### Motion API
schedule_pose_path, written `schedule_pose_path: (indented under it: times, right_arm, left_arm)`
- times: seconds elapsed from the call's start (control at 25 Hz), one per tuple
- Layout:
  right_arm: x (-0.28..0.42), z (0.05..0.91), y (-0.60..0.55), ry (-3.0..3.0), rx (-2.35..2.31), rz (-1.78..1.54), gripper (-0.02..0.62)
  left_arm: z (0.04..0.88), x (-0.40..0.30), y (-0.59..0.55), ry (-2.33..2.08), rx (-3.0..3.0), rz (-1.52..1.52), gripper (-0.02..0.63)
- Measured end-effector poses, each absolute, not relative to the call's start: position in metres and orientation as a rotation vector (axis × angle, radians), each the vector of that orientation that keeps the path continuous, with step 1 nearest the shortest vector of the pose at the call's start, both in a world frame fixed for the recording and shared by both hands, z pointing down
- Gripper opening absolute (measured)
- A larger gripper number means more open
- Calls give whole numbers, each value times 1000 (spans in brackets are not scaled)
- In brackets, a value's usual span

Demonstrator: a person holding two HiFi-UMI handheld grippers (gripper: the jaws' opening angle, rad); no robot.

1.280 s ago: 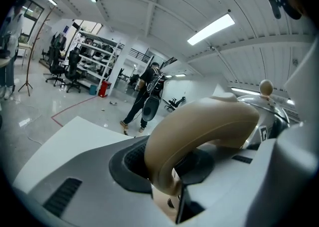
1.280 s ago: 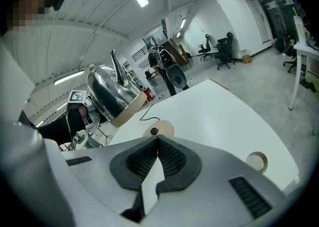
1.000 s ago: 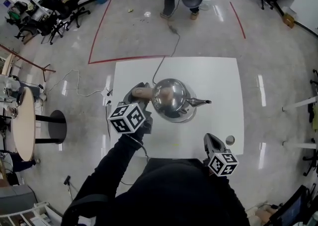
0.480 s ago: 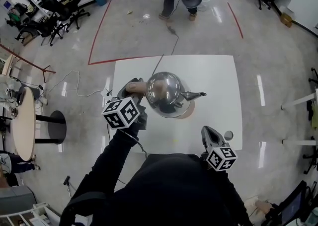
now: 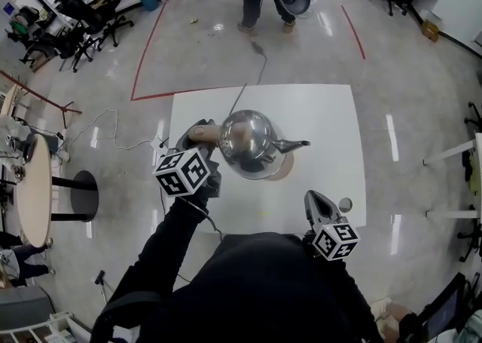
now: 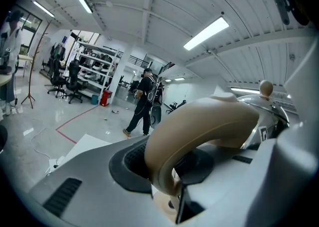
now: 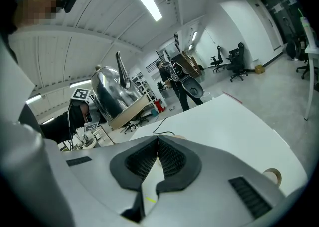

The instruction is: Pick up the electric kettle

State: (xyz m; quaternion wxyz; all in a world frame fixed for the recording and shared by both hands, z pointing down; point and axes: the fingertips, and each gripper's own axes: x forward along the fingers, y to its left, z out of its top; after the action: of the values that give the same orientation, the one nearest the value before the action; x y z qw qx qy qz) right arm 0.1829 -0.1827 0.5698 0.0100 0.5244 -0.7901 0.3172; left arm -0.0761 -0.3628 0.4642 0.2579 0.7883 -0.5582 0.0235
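Kettle (image 5: 252, 142) now off its base (image 5: 283, 171) vs a sec ago, hanging over bench (image 5: 324, 119) centre-left. L tongs (image 5: 203, 136) clamp its handle (image 6: 199, 126). R tongs (image 5: 318, 202) closed, empty, near right. Pickup looks basically done.

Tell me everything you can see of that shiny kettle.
The kettle is polished metal, rounded, with a thin spout, a knob on top and a curved tan handle. The left gripper is shut on that handle and holds the kettle tilted above the white table, clear of its round base.
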Motion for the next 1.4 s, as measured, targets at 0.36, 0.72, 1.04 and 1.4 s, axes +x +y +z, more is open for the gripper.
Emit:
schedule_pose_path:
  times: [0.36, 0.72, 1.04, 1.4]
  right_arm:
    - [183, 566, -187, -2468, 1660, 952, 12]
    - [185, 566, -186, -2448, 1686, 959, 12]
    - [180, 568, -189, -2437, 1659, 917, 12]
    - [175, 571, -195, -2405, 1648, 937, 12]
  left_arm:
    - [465, -74, -365, -1482, 2146, 61, 103]
    - [466, -71, -367, -1444, 2156, 55, 103]
    - [470, -69, -369, -1428, 2164, 67, 103]
    - [473, -70, -371, -1403, 2163, 80, 103]
